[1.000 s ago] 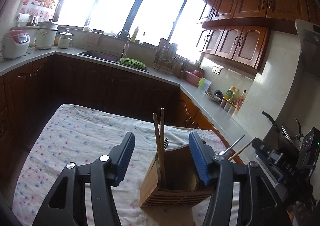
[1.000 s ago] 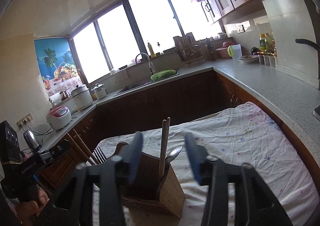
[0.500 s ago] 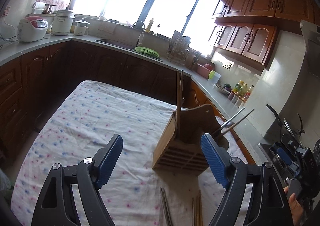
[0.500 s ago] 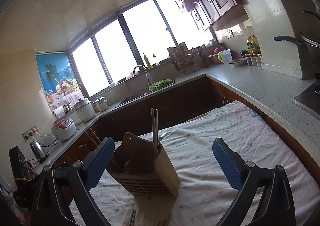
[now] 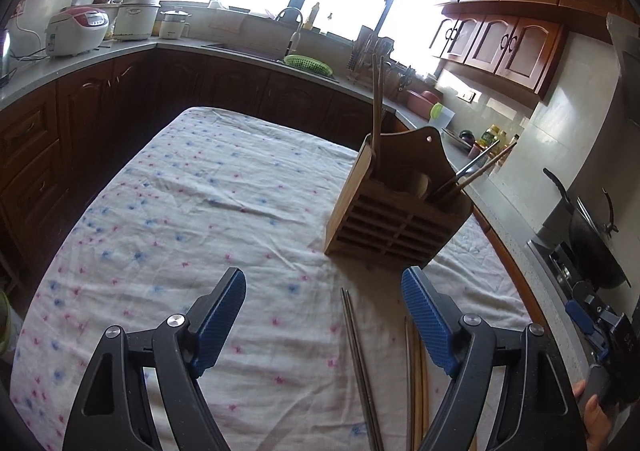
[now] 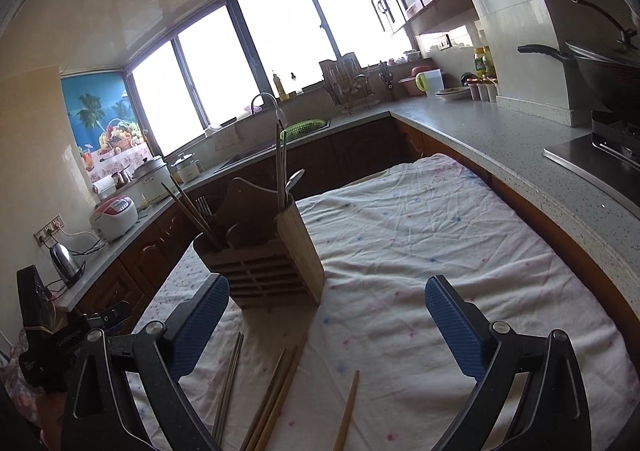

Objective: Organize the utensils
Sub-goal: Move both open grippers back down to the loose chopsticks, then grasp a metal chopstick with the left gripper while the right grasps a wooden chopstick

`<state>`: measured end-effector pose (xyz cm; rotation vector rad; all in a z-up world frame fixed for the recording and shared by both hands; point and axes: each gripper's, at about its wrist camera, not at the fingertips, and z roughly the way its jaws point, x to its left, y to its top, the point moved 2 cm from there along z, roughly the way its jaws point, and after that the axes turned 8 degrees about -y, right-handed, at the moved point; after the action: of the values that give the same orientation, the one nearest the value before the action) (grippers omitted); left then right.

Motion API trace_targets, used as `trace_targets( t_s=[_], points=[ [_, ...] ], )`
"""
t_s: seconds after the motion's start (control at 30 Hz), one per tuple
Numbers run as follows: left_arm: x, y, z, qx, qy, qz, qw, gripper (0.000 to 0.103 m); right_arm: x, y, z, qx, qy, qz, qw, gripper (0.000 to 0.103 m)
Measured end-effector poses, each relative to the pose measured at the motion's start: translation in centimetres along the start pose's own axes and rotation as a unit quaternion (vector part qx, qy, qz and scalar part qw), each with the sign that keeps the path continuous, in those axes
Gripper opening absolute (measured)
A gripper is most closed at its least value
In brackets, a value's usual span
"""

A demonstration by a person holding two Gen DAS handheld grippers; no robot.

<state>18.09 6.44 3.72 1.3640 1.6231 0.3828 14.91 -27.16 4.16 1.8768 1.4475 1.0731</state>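
A wooden utensil holder (image 5: 394, 203) (image 6: 268, 255) stands on the table's floral cloth (image 5: 192, 203) (image 6: 420, 243), with chopsticks (image 5: 377, 99) (image 6: 280, 163), a spoon and a fork upright in it. Loose on the cloth, in front of the holder, lie a metal chopstick pair (image 5: 358, 363) (image 6: 229, 383) and wooden chopsticks (image 5: 418, 383) (image 6: 276, 395); one more wooden chopstick (image 6: 348, 411) lies apart to the right. My left gripper (image 5: 324, 315) is open above the cloth, short of the holder. My right gripper (image 6: 326, 323) is wide open, also short of it. Both are empty.
Grey counters (image 6: 500, 139) wrap around the table, with a sink (image 5: 256, 51), a green basket (image 5: 308, 65), rice cookers (image 5: 76, 31), a kettle (image 6: 66, 263), a dish rack (image 6: 348, 87) and a wok on the stove (image 5: 592, 247). A hand (image 5: 596, 423) grips the other tool's handle.
Both grippers have drawn back from the holder and opened wider. The holder now stands farther ahead, and the loose chopsticks on the cloth have come into view.
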Motion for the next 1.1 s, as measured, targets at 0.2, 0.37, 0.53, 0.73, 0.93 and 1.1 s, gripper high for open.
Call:
trace_targets(
  t_s=[0.2, 0.37, 0.53, 0.73, 0.93, 1.1],
  points=[
    [-0.3, -1.1, 0.4, 0.028, 0.015, 0.002, 0.9995, 0.08, -0.1, -2.5, 0.0, 0.026, -0.005, -0.006, 1.0, 0.099],
    [-0.8, -1.6, 1.1, 0.05, 0.023, 0.008, 0.9985, 0.08, -0.2, -4.4, 0.3, 0.049, -0.01, -0.016, 0.999, 0.099],
    [-1.3, -2.0, 2.4, 0.074, 0.037, 0.022, 0.9963, 0.08, -0.3, -5.3, 0.6, 0.066, -0.012, -0.02, 0.998, 0.099],
    [-1.6, -2.3, 4.0, 0.099, 0.047, 0.028, 0.9936, 0.079, -0.1, -5.8, 0.9, 0.078, -0.014, -0.031, 0.996, 0.099],
    [-1.6, -2.3, 5.9, 0.119, 0.048, 0.029, 0.9913, 0.076, -0.1, -6.5, 1.7, 0.096, -0.034, -0.044, 0.994, 0.091],
    [-1.8, -2.1, 8.1, 0.136, 0.041, 0.035, 0.9892, 0.071, 0.2, -7.3, 2.9, 0.126, -0.045, -0.061, 0.989, 0.072]
  ],
)
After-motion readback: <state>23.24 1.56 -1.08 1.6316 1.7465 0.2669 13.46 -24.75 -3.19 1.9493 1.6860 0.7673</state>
